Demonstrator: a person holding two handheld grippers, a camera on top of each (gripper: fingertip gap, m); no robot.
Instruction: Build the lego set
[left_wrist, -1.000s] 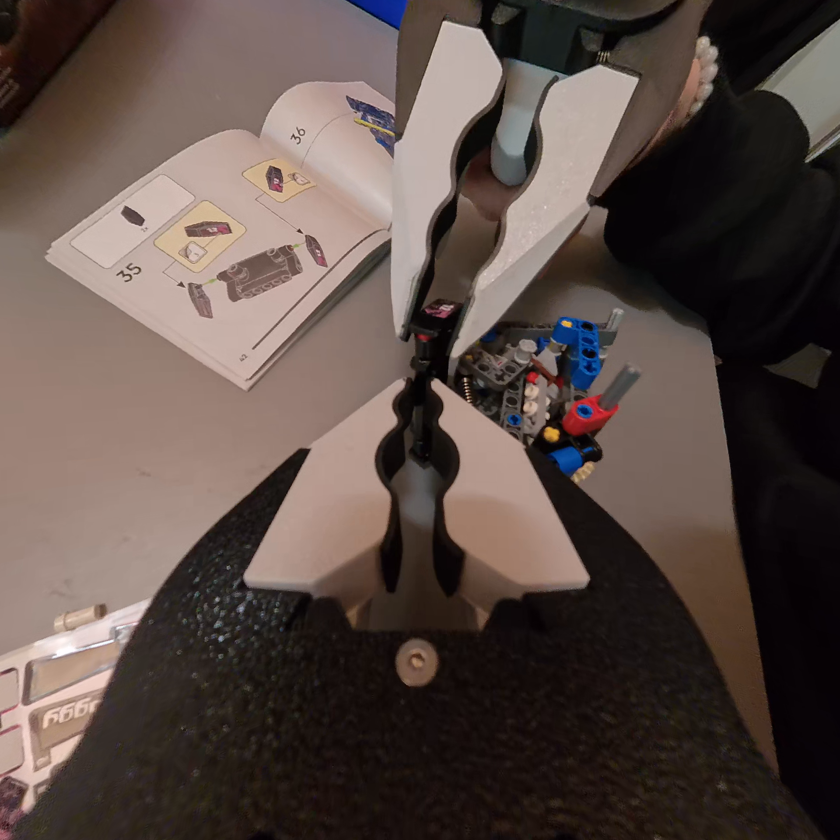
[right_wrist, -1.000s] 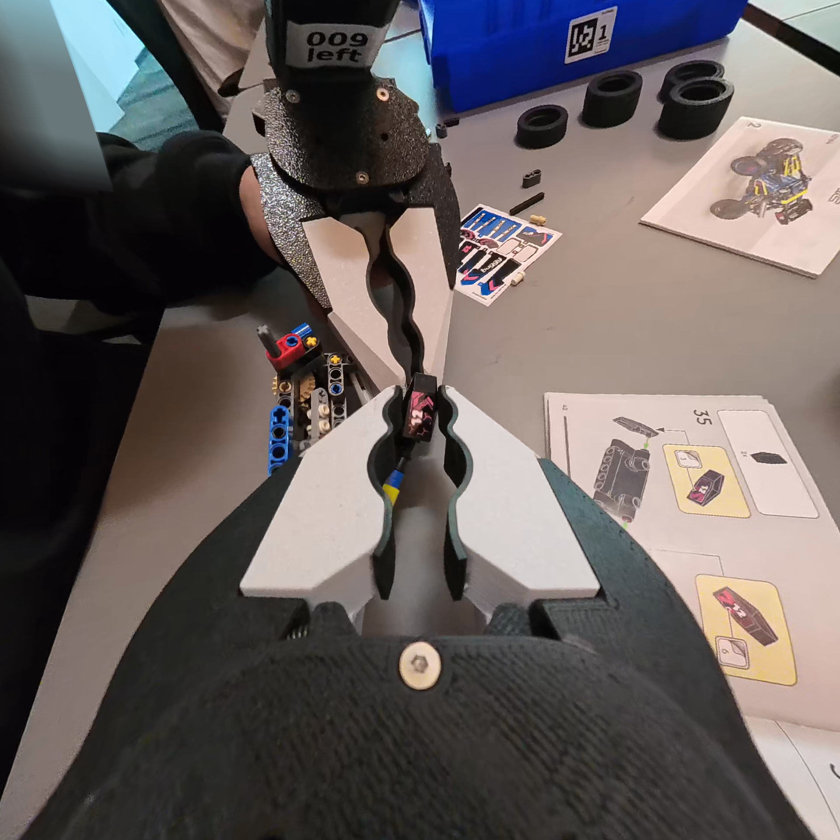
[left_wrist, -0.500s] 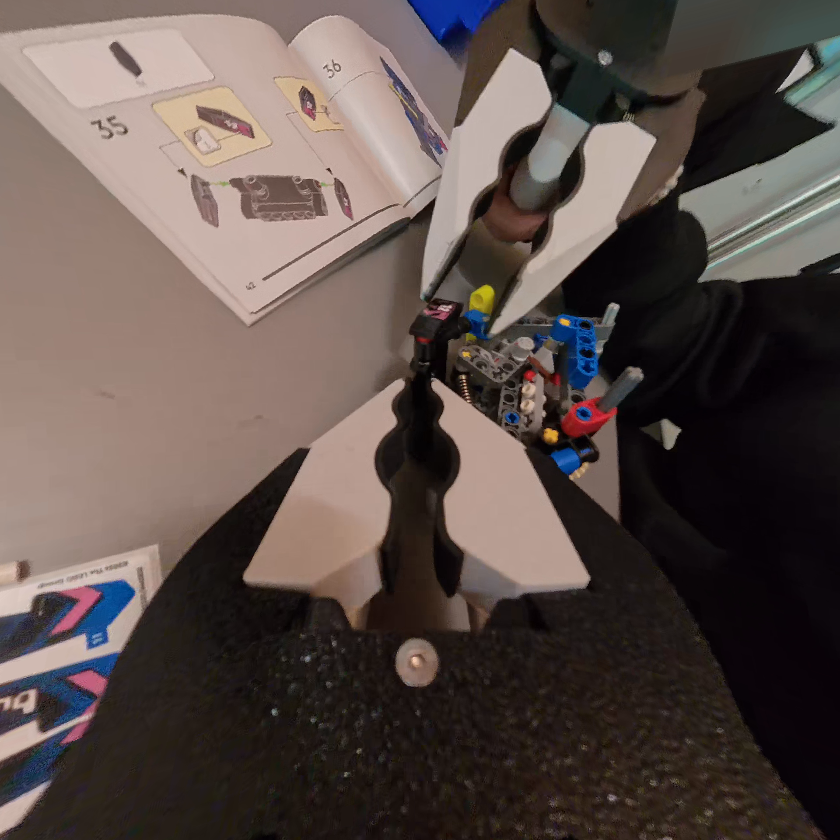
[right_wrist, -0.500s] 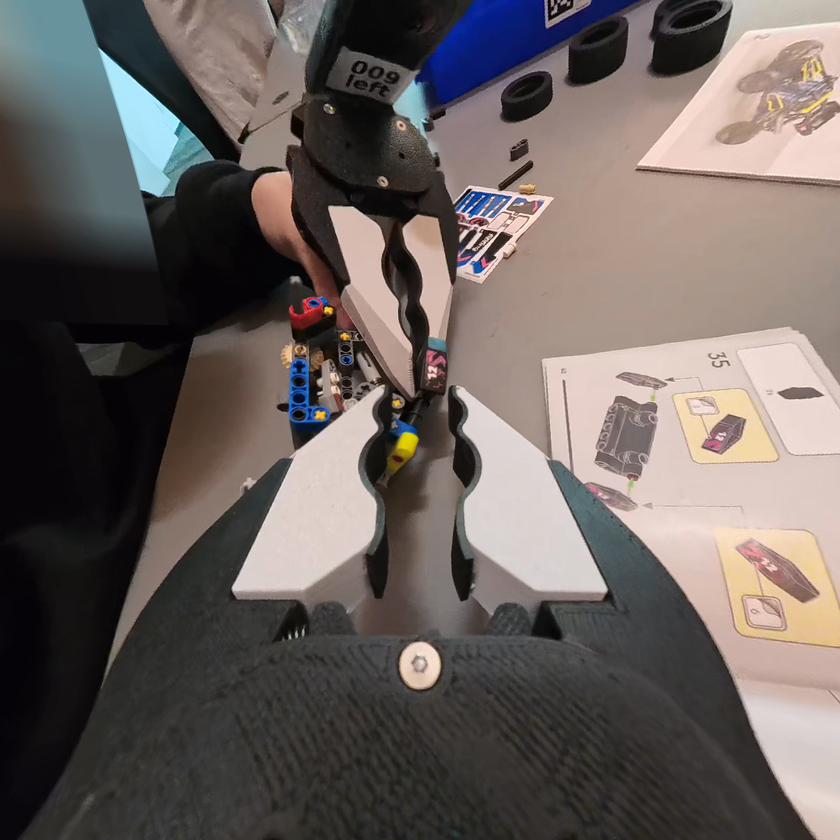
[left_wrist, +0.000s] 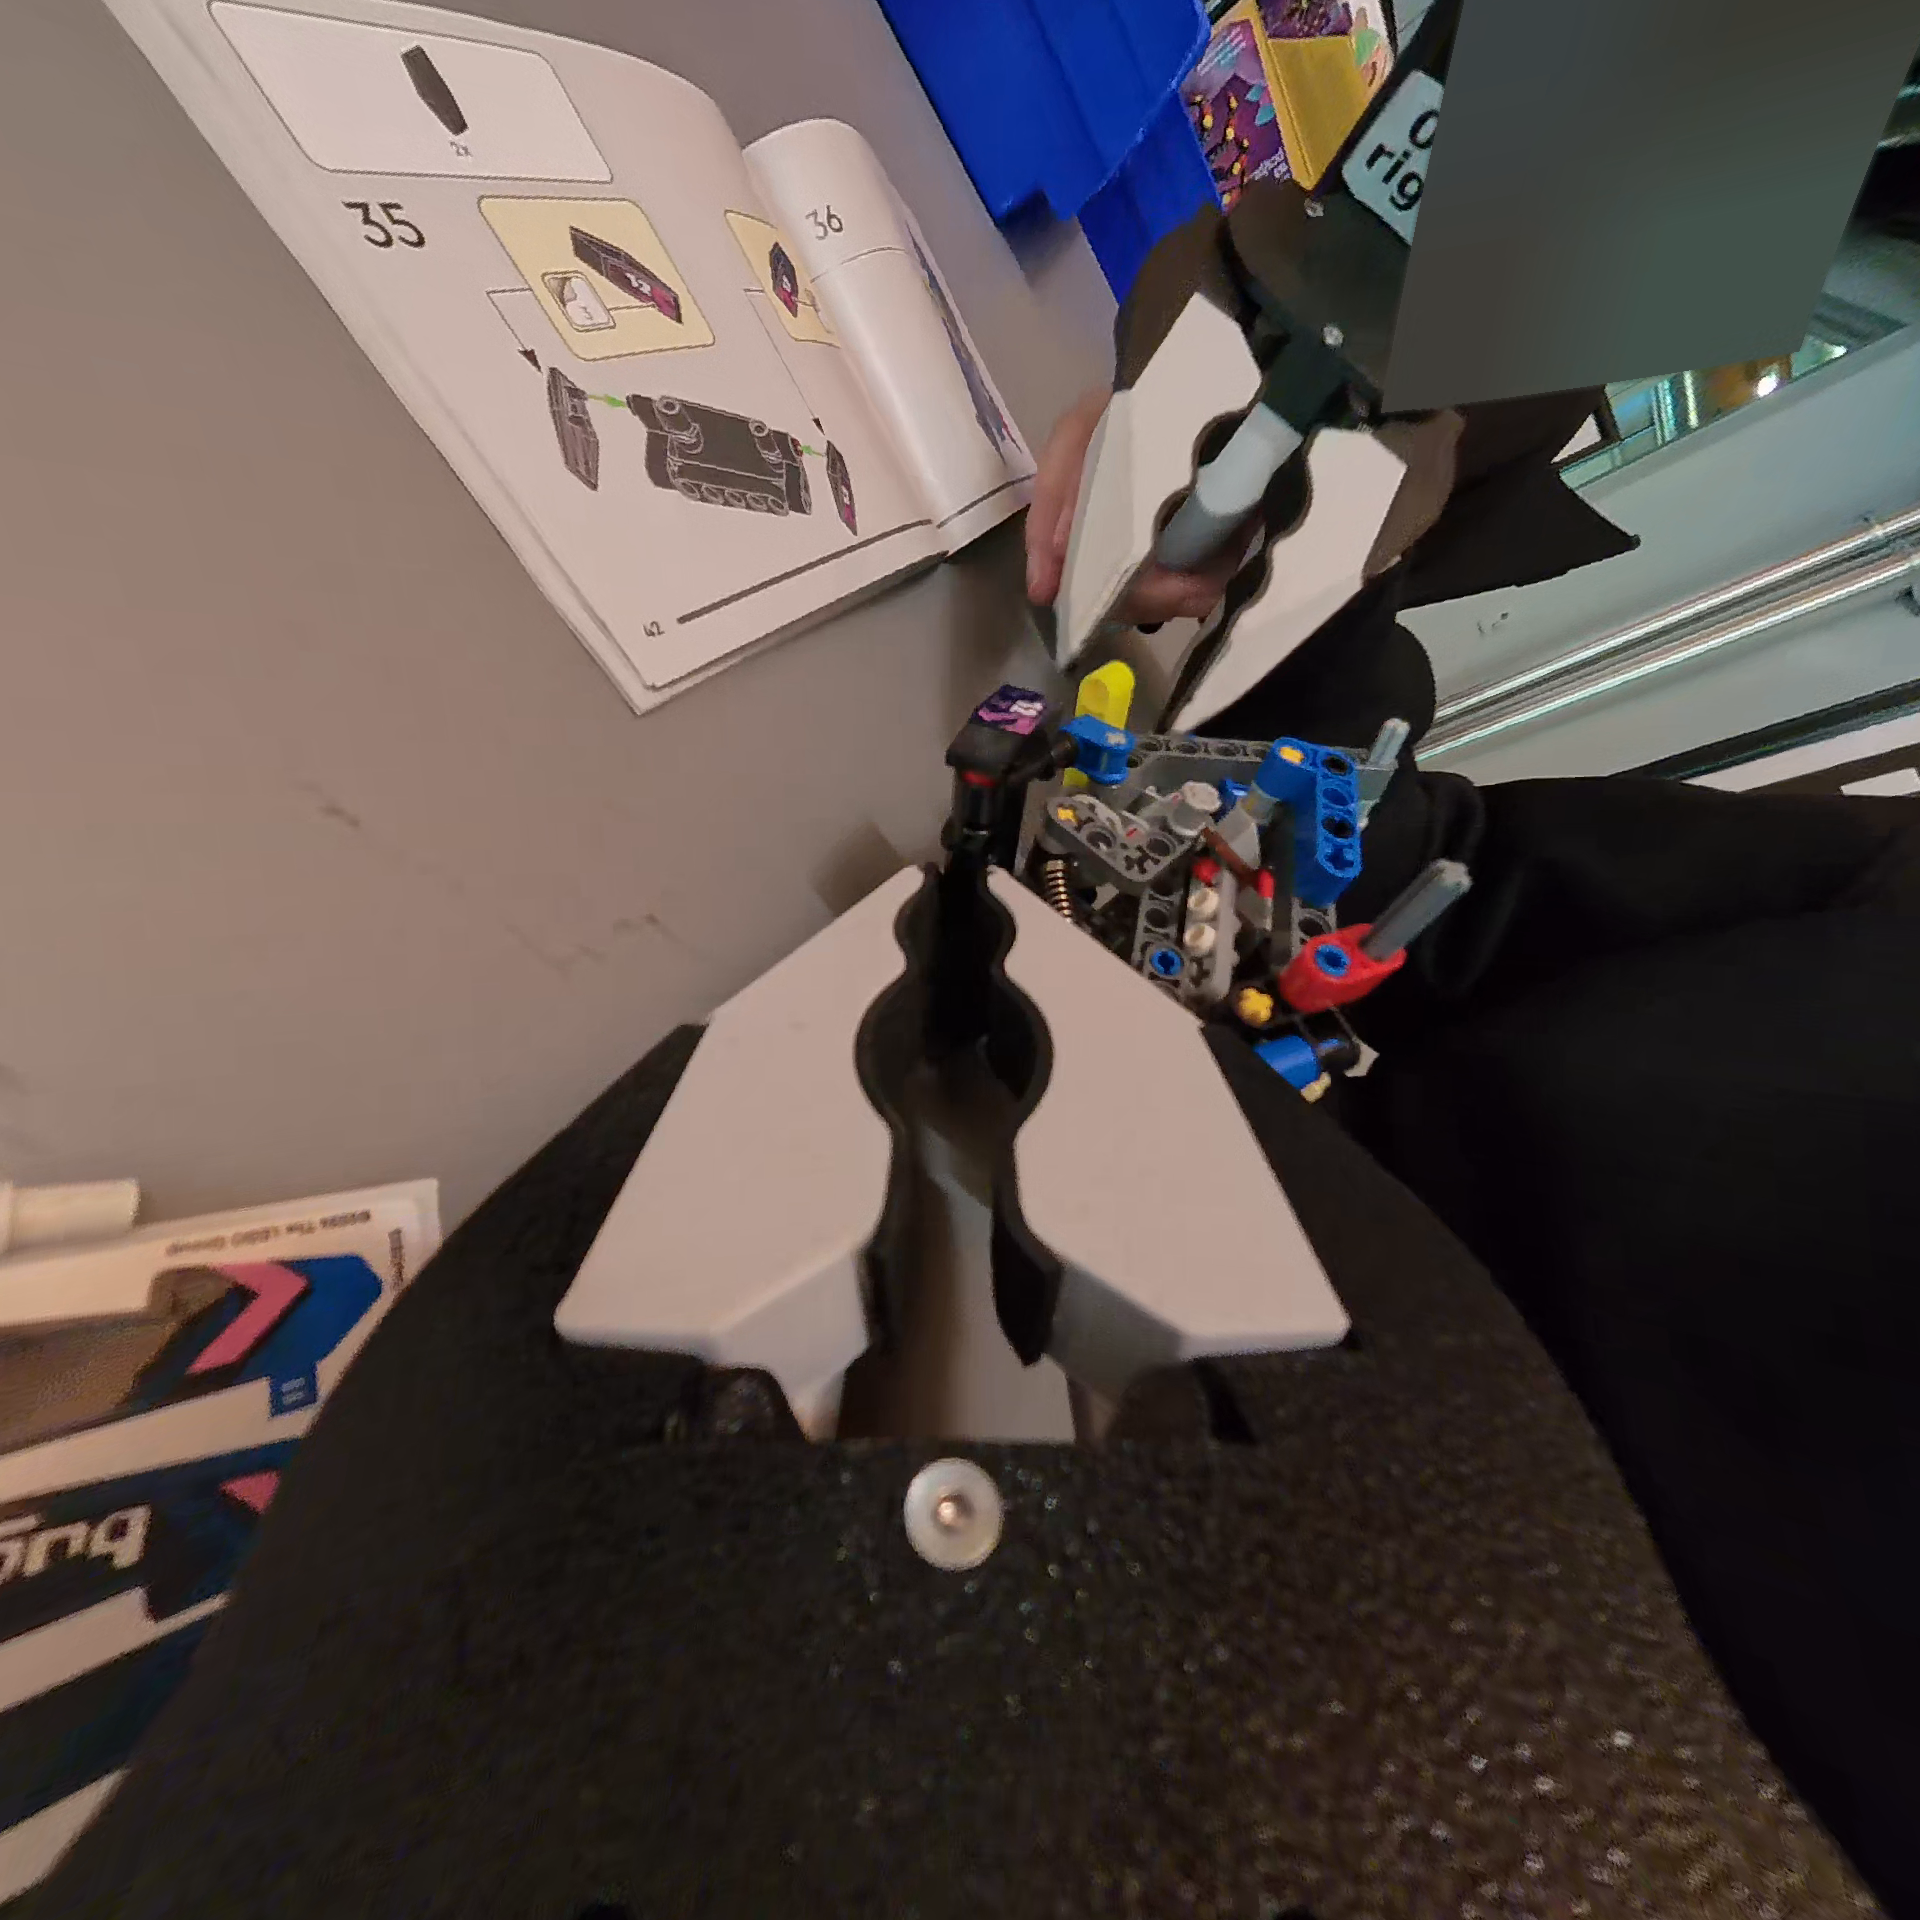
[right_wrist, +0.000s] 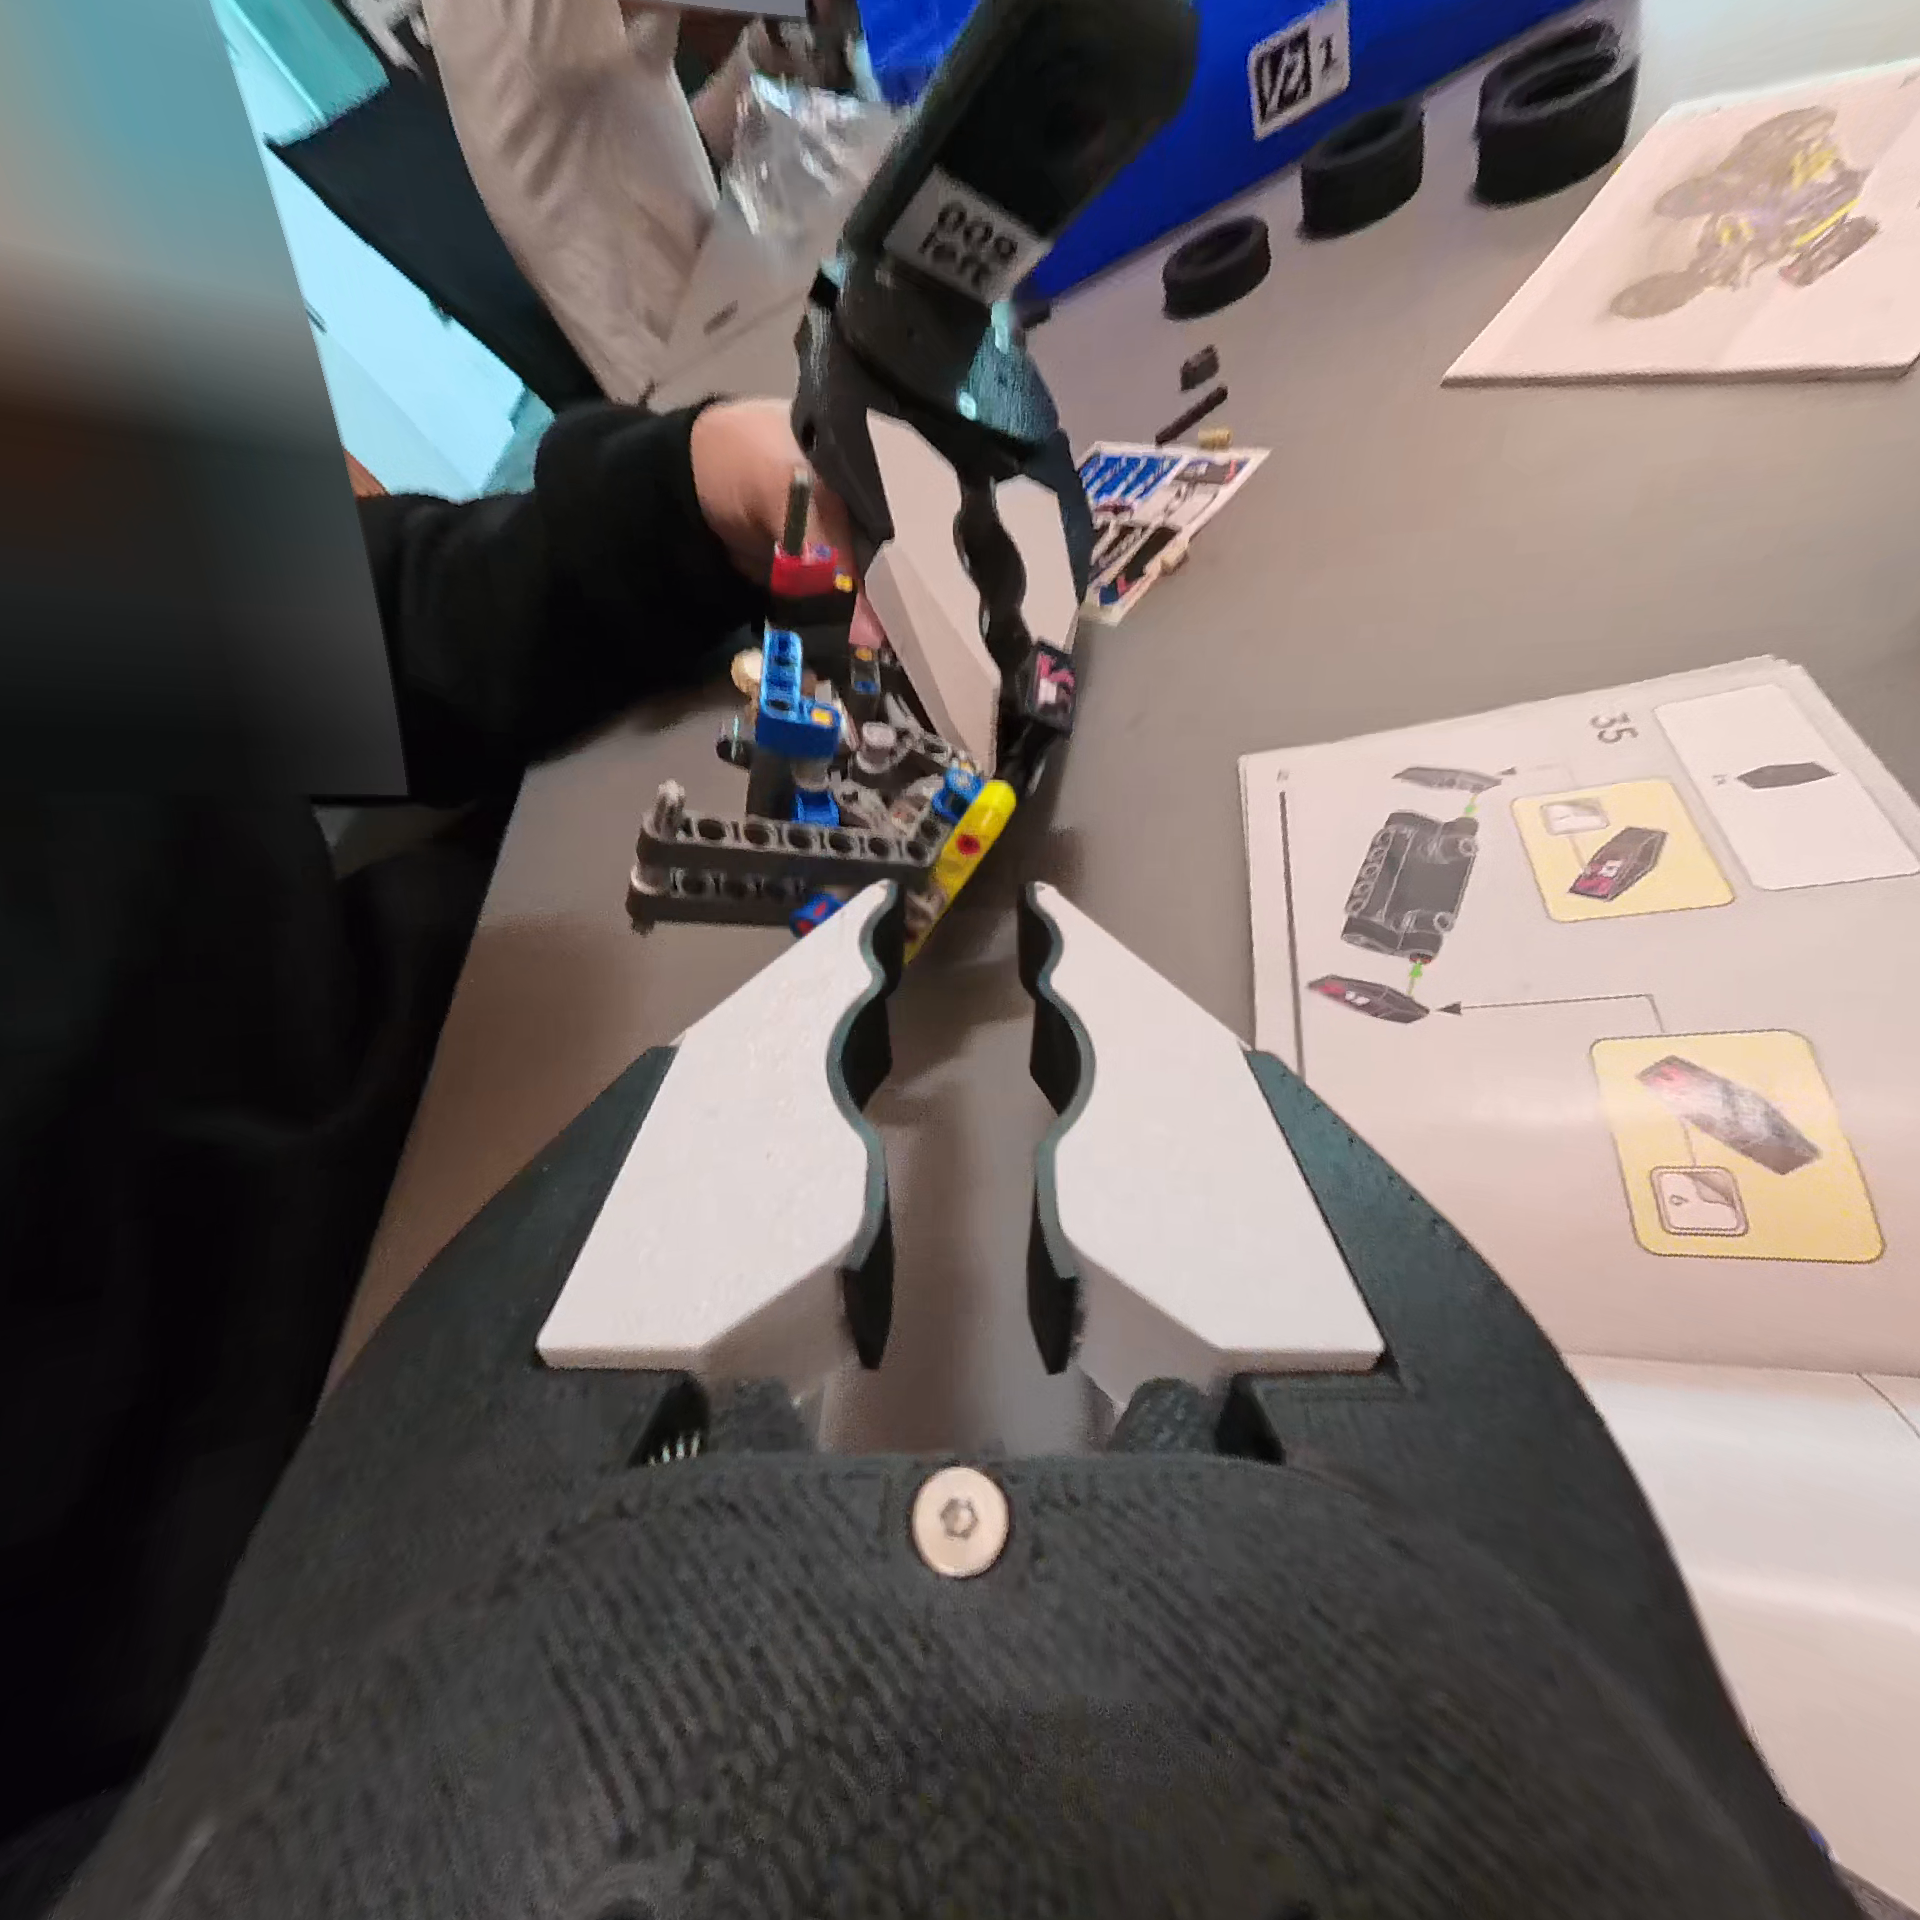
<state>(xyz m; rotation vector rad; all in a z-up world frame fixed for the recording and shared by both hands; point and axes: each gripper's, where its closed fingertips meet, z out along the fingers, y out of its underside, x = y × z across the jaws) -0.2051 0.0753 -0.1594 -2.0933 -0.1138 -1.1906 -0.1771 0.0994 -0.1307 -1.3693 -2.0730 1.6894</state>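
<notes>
My left gripper (left_wrist: 956, 878) is shut on a thin black part of a small brick model (left_wrist: 1195, 862) of grey, blue, red and yellow pieces. A black piece with a pink sticker (left_wrist: 1003, 727) sits at the top of that black part, just beyond the fingertips. In the right wrist view the left gripper (right_wrist: 1003, 686) comes down from above onto the model (right_wrist: 810, 810), which is tilted on the grey table (right_wrist: 1351, 540). My right gripper (right_wrist: 956, 899) is open with nothing between its fingers. Its left fingertip is next to the model's yellow piece (right_wrist: 971, 842).
An open instruction booklet (right_wrist: 1558, 935) lies right of the model and also shows in the left wrist view (left_wrist: 623, 364). A sticker sheet (right_wrist: 1164, 499), black tyres (right_wrist: 1216, 265), a blue bin (right_wrist: 1195, 135) and a second booklet (right_wrist: 1714, 229) lie farther back. A person's hand (right_wrist: 748, 488) is behind the model. There is about 6 cm between the tips of the two grippers.
My right gripper was shut on the black sticker piece a second ago, then opened, let it go and drew back. My left gripper stayed shut on the black part and tilted the model.
</notes>
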